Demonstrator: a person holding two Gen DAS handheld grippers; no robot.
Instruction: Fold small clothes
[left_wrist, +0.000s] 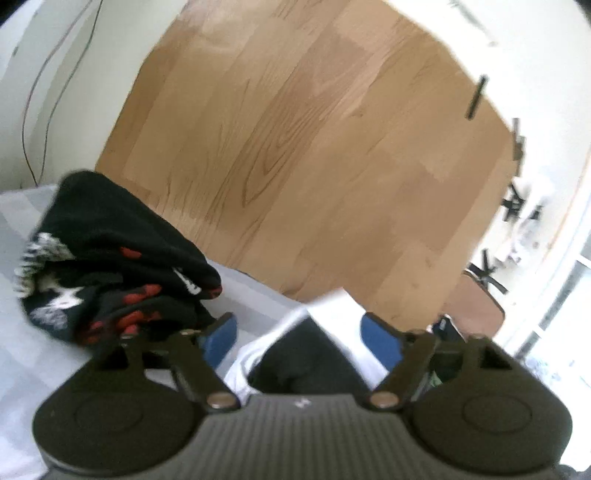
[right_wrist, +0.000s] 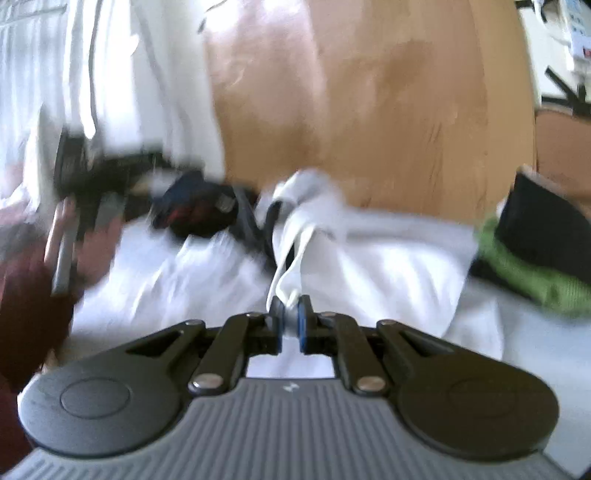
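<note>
right hand-held gripper is clamped on a thin edge of the white garment, which lies bunched on the white bed sheet at 12 o'clock of the fingers. left hand-held gripper stands wide apart, holding nothing, with white and dark cloth under its gap. to do this well i'd keep the pinch firm, lift the edge clear, pull it taut and flat before folding. black patterned clothes are heaped at 10 o'clock in the left view, a green item at 3 o'clock in the right view; both crowd the folding space. wood floor lies beyond. frames are blurred.
</note>
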